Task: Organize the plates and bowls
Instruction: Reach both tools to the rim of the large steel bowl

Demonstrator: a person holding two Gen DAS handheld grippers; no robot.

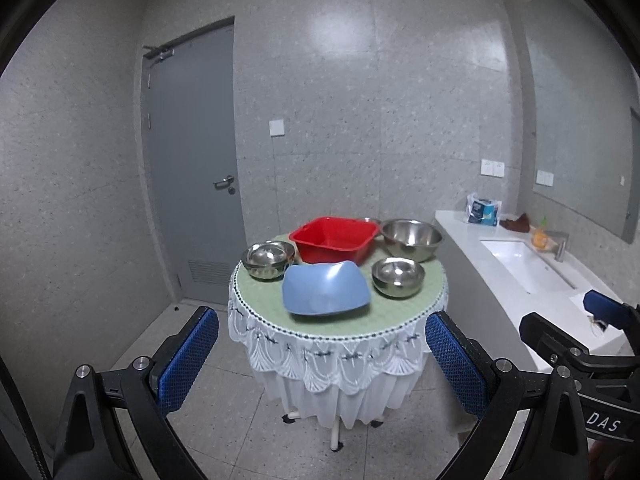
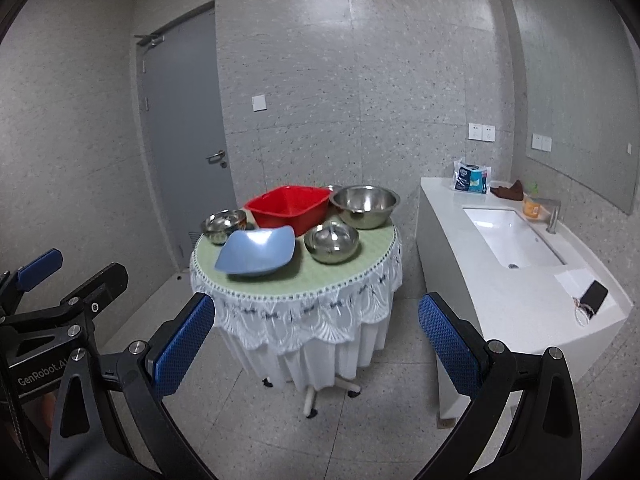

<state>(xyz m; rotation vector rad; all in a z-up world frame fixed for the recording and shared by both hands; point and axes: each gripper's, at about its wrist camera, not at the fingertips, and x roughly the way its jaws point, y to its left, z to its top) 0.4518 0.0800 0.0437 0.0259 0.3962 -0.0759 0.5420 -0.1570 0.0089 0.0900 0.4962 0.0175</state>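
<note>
The dishes you are to sort all sit on the round table (image 1: 400, 322), well ahead of both your grippers. At the tabletop's near edge lies the blue square bowl (image 1: 325, 289), tilted, its near rim just over the beaded border of the cloth. To its right, close but apart from it, stands a small steel bowl (image 1: 398, 277). At the left edge a second small steel bowl (image 1: 267, 259) seems to sit nested in another like it; the far rim shows double. The red square basin (image 1: 334, 238) takes the far middle of the tabletop, just behind the blue bowl, and the large steel bowl (image 1: 412, 238) stands at the far right edge, just beside the basin. From your right wrist view a sliver of another steel rim shows behind the basin; what it is cannot be told.

Your left gripper (image 1: 322, 358) hangs short of the table, its blue pads spread wide with nothing between them. Your right gripper (image 2: 316, 348) is the same: pads wide apart, empty, short of the table's lace skirt.

To the right of the table runs a white counter (image 2: 516, 296) with a sink (image 2: 508, 236), and a phone (image 2: 595, 291) lies on its near end. A grey door (image 1: 192, 160) stands behind the table to the left.
</note>
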